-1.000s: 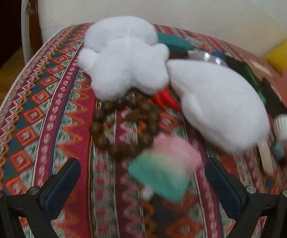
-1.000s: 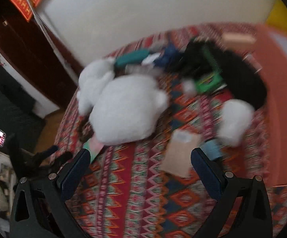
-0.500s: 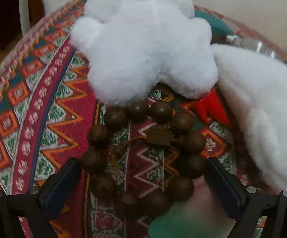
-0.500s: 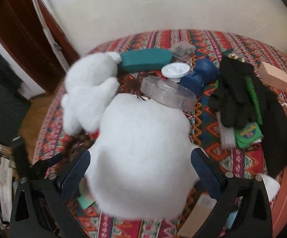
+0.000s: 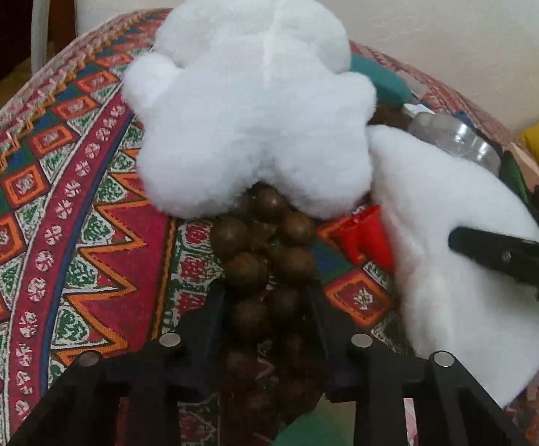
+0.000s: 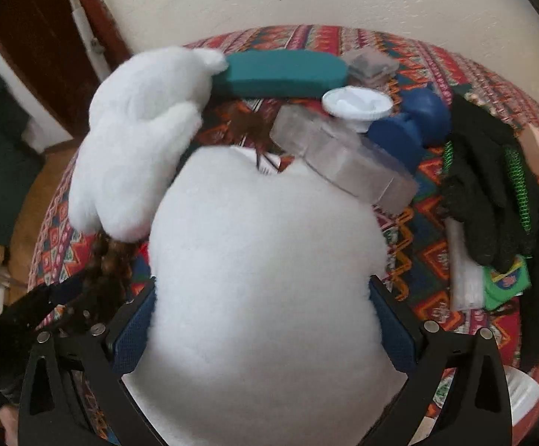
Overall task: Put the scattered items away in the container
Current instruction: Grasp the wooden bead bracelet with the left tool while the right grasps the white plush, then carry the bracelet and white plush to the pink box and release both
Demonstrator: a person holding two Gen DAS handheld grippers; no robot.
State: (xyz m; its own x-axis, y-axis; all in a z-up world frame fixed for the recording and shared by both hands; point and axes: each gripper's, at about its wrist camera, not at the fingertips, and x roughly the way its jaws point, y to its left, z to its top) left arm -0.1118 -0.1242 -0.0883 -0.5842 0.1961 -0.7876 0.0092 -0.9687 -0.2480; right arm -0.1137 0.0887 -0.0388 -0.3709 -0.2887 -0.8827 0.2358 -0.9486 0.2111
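A brown bead bracelet point(image 5: 262, 245) lies bunched on the patterned cloth point(image 5: 64, 223), just below a small white plush point(image 5: 250, 104). My left gripper point(image 5: 265, 290) is closing, and its pads press on the beads from both sides. A large white plush point(image 6: 265, 260) fills the space between the blue pads point(image 6: 135, 319) of my right gripper point(image 6: 262, 286). Those jaws are closing too and dig into the plush's sides. In the left wrist view one right finger point(image 5: 492, 252) lies against the large plush point(image 5: 455, 193). The bracelet point(image 6: 109, 260) shows at the left of the right wrist view.
A red plastic piece point(image 5: 362, 238) sits between the plushes. Behind them lie a teal case point(image 6: 284, 74), a clear plastic box point(image 6: 343, 160), a white lid point(image 6: 356, 104), a blue object point(image 6: 410, 126), black gloves point(image 6: 492, 178) and a green packet point(image 6: 507, 282). The cloth's edge curves away on the left.
The left jaws went from wide apart to closed in on the beads, which bunched into a column. The right gripper swung left and down over the large plush, now between its pads.
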